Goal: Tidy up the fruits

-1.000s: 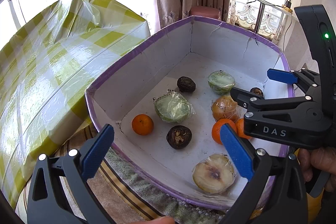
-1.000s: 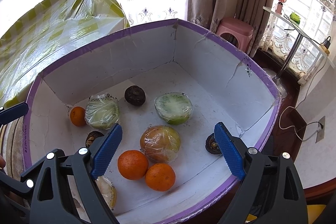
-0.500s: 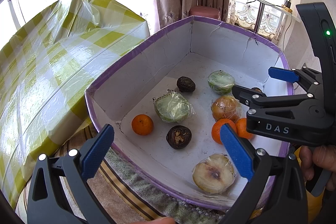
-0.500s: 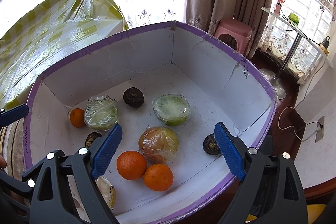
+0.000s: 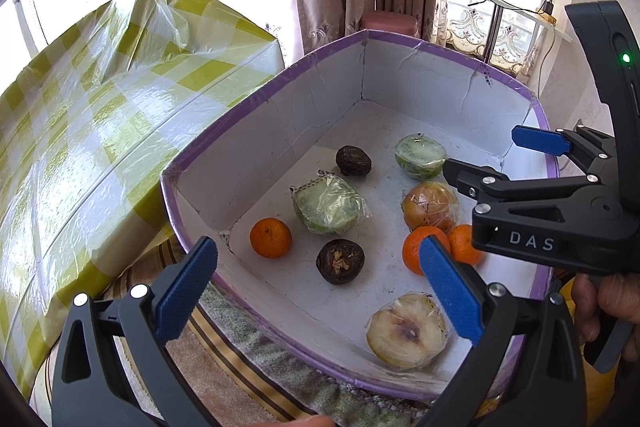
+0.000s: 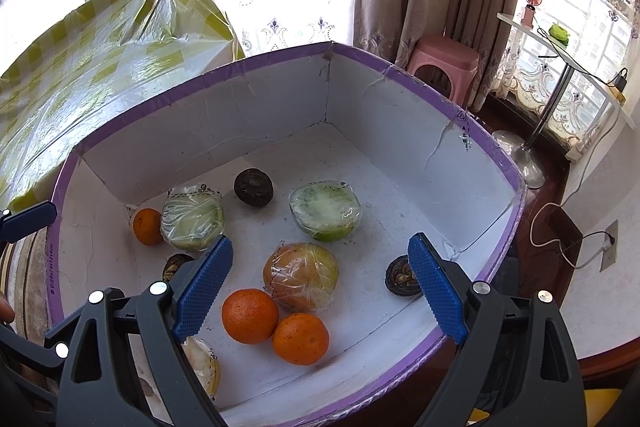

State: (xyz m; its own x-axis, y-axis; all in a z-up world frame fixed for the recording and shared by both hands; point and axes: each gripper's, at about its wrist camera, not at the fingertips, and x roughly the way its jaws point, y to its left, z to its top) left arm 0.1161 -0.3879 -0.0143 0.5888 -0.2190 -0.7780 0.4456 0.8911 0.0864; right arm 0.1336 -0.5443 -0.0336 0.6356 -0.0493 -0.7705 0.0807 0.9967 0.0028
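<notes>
Both the left gripper (image 5: pixel 316 291) and right gripper (image 6: pixel 320 285) are held wide open and empty above the purple-rimmed white cardboard box (image 6: pixel 420 155), two round oranges (image 6: pixel 250 315) lying nearest the right gripper, by the near edge.

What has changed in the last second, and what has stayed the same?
The right gripper has crept slightly forward over the box; in the left view it sits a little higher. Nothing was gripped or released. Both grippers stay open, the left gripper stays still, and no fruit moved.
</notes>
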